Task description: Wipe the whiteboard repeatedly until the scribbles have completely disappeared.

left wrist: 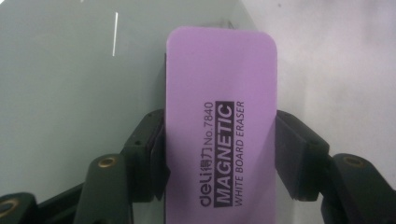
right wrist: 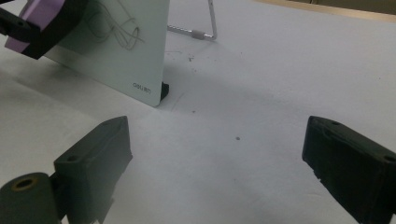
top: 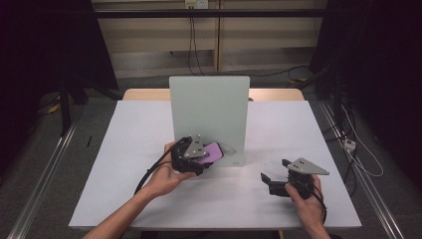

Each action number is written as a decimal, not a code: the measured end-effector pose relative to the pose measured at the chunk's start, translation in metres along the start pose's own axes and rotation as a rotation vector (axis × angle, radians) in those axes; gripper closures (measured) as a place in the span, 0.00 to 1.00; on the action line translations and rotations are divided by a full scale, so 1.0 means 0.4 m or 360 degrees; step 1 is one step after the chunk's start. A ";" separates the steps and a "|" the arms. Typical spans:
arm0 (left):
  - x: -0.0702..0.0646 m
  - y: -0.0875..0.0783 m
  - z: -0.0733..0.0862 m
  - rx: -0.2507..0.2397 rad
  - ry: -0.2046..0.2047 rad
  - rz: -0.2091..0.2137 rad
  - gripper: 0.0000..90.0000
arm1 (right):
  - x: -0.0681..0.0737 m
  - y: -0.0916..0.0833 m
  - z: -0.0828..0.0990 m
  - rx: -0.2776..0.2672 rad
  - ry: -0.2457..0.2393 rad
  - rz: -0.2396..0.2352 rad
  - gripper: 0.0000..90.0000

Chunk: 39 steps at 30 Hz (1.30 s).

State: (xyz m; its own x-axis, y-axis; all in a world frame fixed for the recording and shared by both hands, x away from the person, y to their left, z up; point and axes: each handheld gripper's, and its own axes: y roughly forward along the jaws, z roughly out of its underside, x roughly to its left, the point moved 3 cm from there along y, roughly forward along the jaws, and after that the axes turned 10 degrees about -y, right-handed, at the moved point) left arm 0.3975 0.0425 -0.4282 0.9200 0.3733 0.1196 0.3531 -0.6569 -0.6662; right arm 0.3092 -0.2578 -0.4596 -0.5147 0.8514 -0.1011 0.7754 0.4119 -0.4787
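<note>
A purple magnetic whiteboard eraser point(left wrist: 219, 121) sits clamped between the jaws of my left gripper point(top: 199, 158), its printed face toward the camera. That gripper presses the eraser point(top: 211, 152) against the lower left of an upright pale green glass whiteboard point(top: 211, 114) at mid-table. Thin pen scribbles point(right wrist: 116, 25) show on the whiteboard point(right wrist: 116, 56) near the eraser point(right wrist: 35, 11). My right gripper point(top: 273, 179) rests low on the white table point(top: 124, 164) at the right, open, with bare tabletop between its jaws point(right wrist: 219, 158).
The board leans on a thin metal stand point(right wrist: 205, 23) behind it and a small black foot point(right wrist: 164, 89) at its corner. Cables point(top: 149, 174) trail from the left gripper toward the front edge. Metal rails point(top: 45, 169) run beside the table.
</note>
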 end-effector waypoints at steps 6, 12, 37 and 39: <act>0.003 -0.005 0.015 0.0015 -0.0030 0.0022 0.45 | -0.001 -0.003 0.001 -0.0005 0.0003 0.0005 0.09; 0.030 -0.038 0.003 -0.0045 -0.0061 -0.0007 0.45 | -0.001 -0.003 0.000 -0.0007 0.0001 0.0004 0.09; 0.032 -0.027 -0.071 -0.0165 -0.0086 -0.0013 0.45 | 0.000 0.001 -0.001 0.0001 -0.0004 -0.0004 0.09; 0.017 -0.007 -0.066 -0.0141 -0.0071 0.0010 0.45 | 0.000 0.000 0.000 -0.0001 -0.0001 -0.0003 0.09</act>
State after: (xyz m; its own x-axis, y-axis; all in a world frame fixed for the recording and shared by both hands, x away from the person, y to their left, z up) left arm 0.4073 0.0297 -0.4062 0.9144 0.3966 0.0813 0.3629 -0.7139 -0.5989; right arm 0.3094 -0.2578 -0.4596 -0.5166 0.8503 -0.1005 0.7745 0.4139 -0.4784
